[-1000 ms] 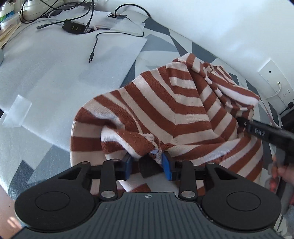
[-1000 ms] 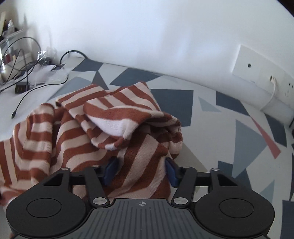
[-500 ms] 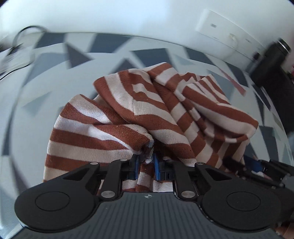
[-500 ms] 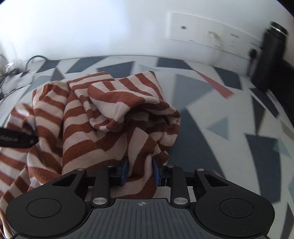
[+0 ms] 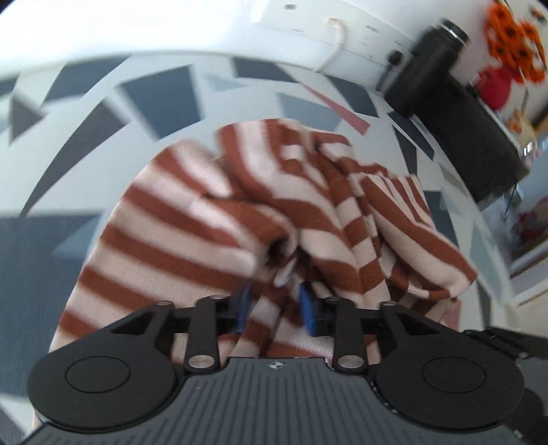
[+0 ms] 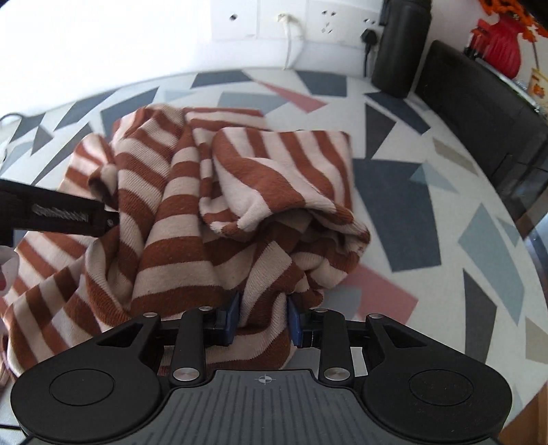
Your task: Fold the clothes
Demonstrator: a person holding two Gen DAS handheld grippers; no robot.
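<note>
Both grippers — left gripper (image 5: 274, 304) and right gripper (image 6: 262, 316) — now pinch the rumpled striped sweater (image 6: 212, 212), having swung it across the patterned tablecloth (image 6: 428, 205); it lies bunched, not yet folded

A patterned tabletop against a white wall

We see a white tabletop (image 6: 404, 113) scattered with grey, navy and pink triangles, meeting a plain white wall (image 6: 102, 37) that carries a row of white socket plates (image 6: 291, 20) with a white cable (image 6: 291, 41) plugged in. A tall black cylindrical flask (image 6: 400, 44) stands beside a black rectangular box (image 6: 479, 113); behind them sits a red vase (image 6: 503, 44).
</note>
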